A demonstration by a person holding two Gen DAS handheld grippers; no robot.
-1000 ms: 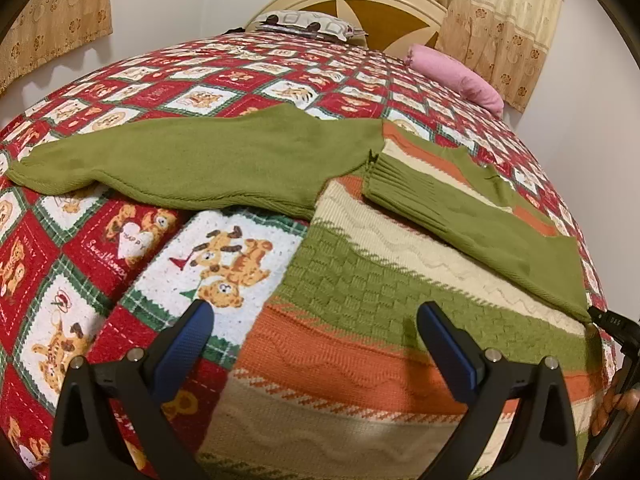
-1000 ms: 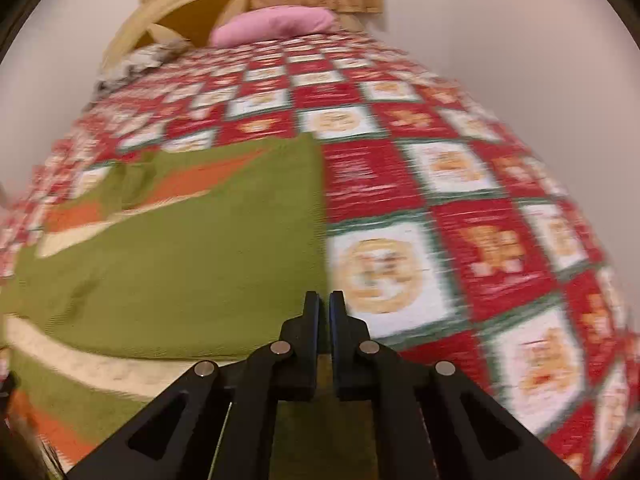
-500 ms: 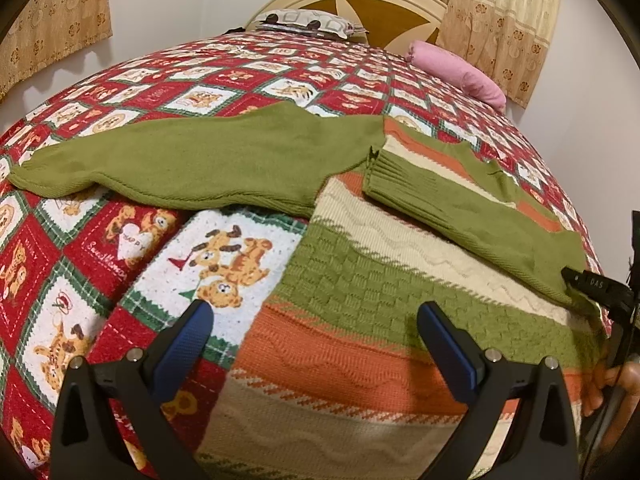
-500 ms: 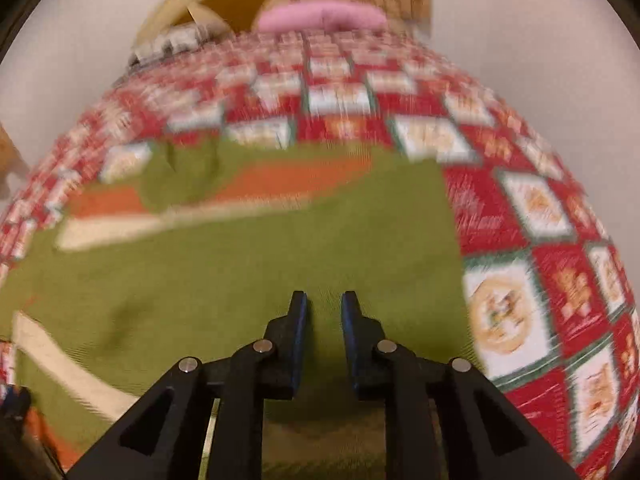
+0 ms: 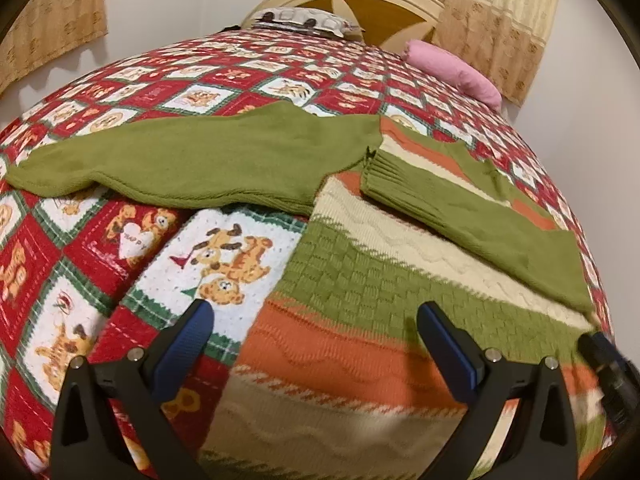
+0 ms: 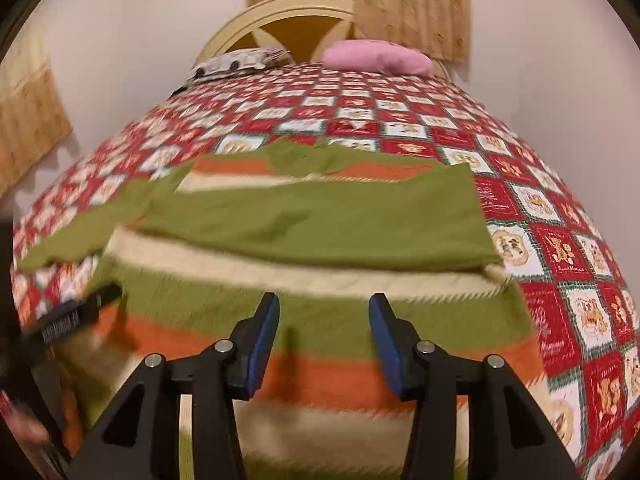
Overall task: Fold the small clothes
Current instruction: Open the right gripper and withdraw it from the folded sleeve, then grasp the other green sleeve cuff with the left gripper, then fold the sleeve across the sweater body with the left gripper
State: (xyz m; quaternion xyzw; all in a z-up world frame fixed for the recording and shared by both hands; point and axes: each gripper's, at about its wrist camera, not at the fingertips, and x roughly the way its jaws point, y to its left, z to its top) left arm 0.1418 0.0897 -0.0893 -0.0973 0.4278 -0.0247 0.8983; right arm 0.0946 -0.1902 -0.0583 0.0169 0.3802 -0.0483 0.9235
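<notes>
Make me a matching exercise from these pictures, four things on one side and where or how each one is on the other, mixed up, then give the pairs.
Things:
1. right sleeve
2. left sleeve
3. pink pillow
4. left gripper

States:
A. spread out sideways on the quilt
B. open, holding nothing
C. folded across the sweater
D. by the headboard

Pairs: 1-C, 2-A, 3-D, 4-B

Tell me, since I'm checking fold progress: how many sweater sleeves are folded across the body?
1. The right sleeve lies folded across the sweater; the left sleeve is spread out on the quilt.
</notes>
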